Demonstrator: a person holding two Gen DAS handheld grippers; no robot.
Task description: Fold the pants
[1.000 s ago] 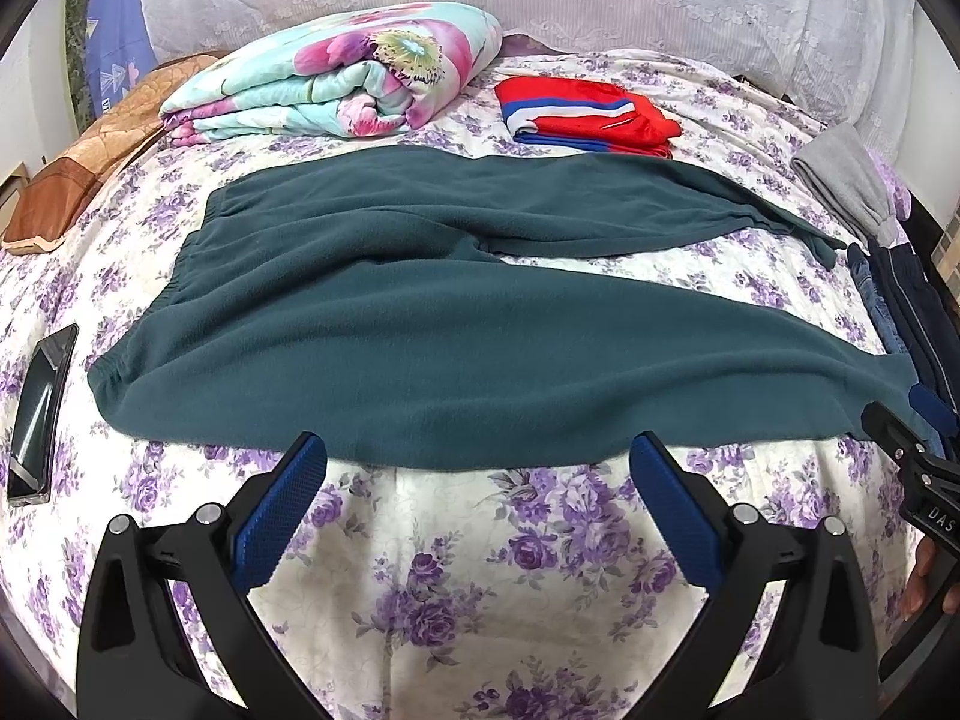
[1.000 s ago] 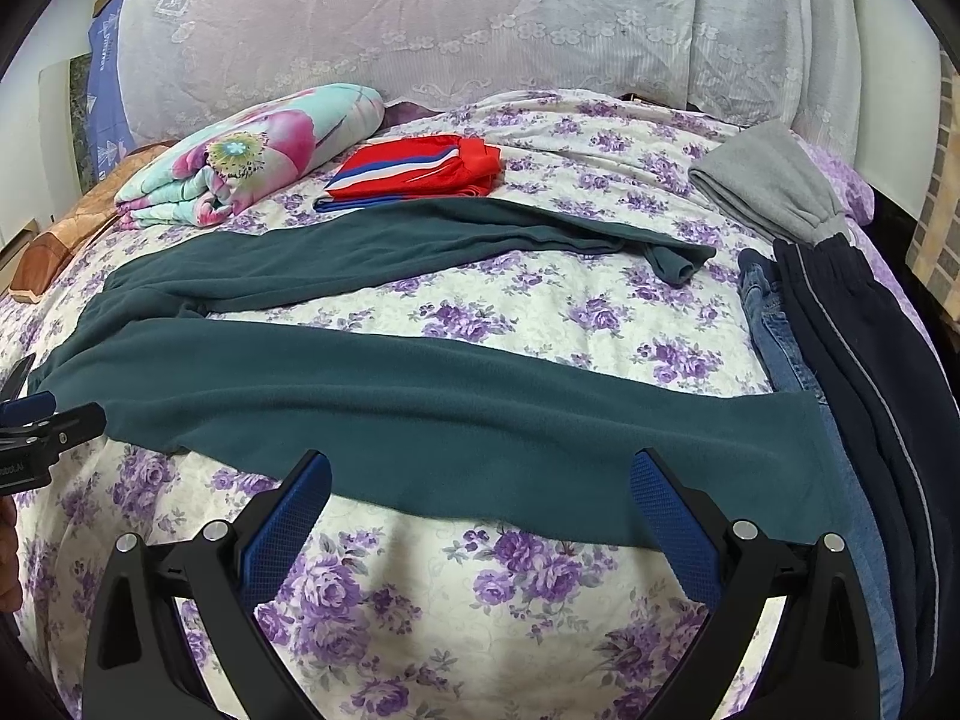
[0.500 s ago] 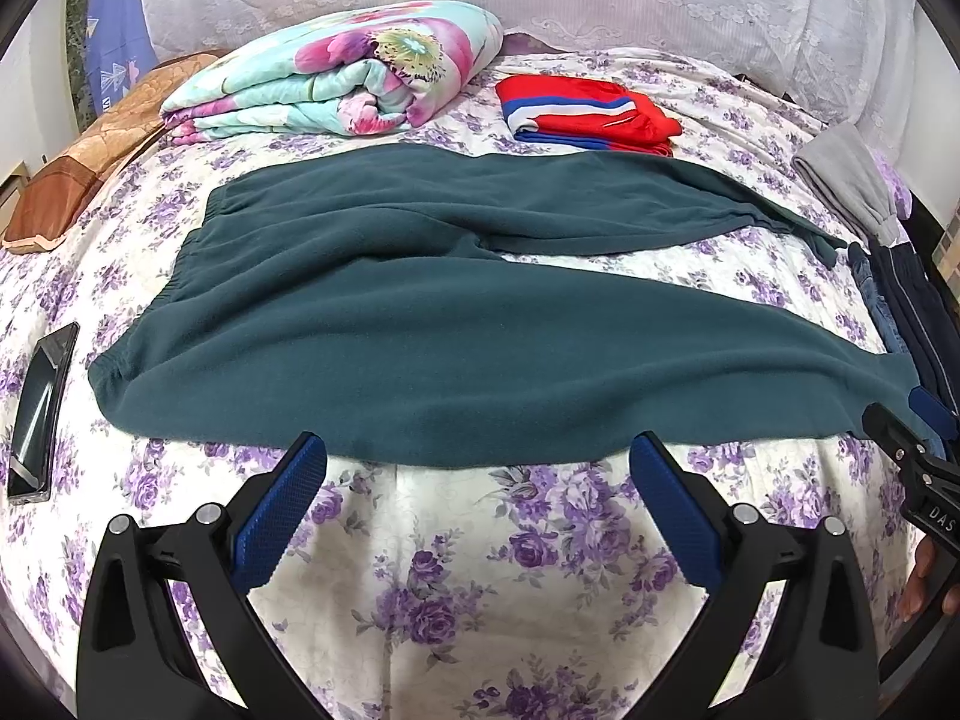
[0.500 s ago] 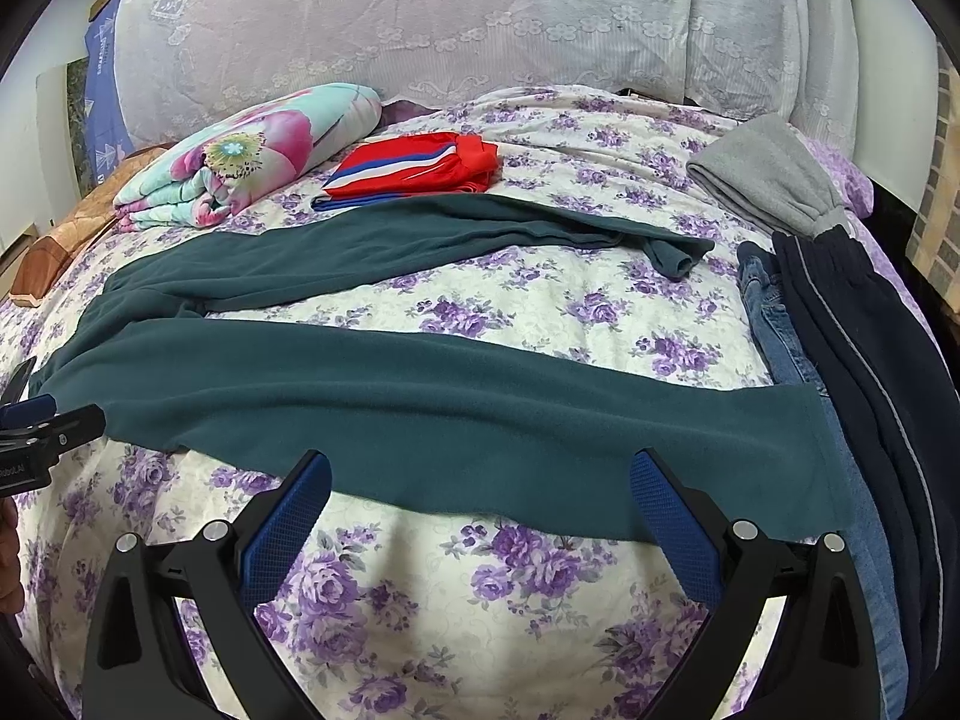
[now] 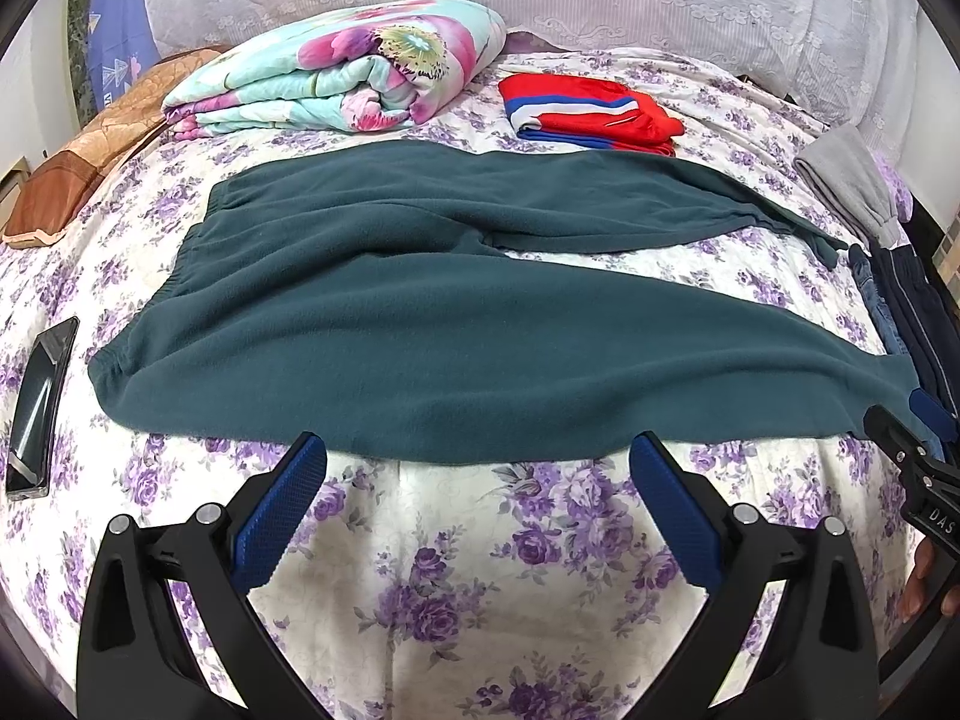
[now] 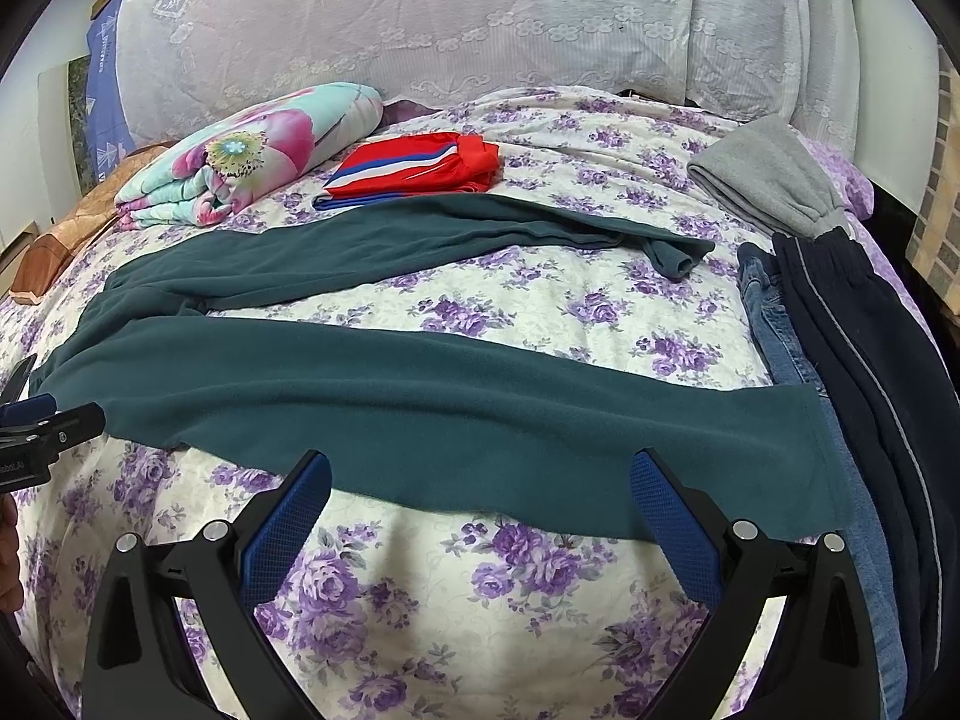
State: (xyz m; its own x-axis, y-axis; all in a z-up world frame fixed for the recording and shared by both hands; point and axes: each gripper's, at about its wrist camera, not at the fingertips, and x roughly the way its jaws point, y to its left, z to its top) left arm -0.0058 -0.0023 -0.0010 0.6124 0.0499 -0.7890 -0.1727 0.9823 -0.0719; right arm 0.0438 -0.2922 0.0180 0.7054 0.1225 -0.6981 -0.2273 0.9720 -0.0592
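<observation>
Dark teal fleece pants (image 5: 420, 330) lie flat on the floral bed sheet (image 5: 456, 540), waistband at the left, both legs spread apart toward the right; they also show in the right wrist view (image 6: 450, 408). My left gripper (image 5: 477, 480) is open and empty, hovering just in front of the near edge of the pants by the hip. My right gripper (image 6: 480, 498) is open and empty, just in front of the near leg's lower part. Each gripper's tip shows at the edge of the other's view.
A folded floral quilt (image 5: 336, 72) and folded red shorts (image 5: 588, 114) lie behind the pants. Grey pants (image 6: 774, 174), jeans (image 6: 780, 336) and dark navy pants (image 6: 870, 360) lie along the right side. A phone (image 5: 39, 402) lies at the left, a brown pillow (image 5: 78, 180) beyond it.
Both grippers have edged slightly forward toward the near edge of the pants. Both stay open; the pants have not moved.
</observation>
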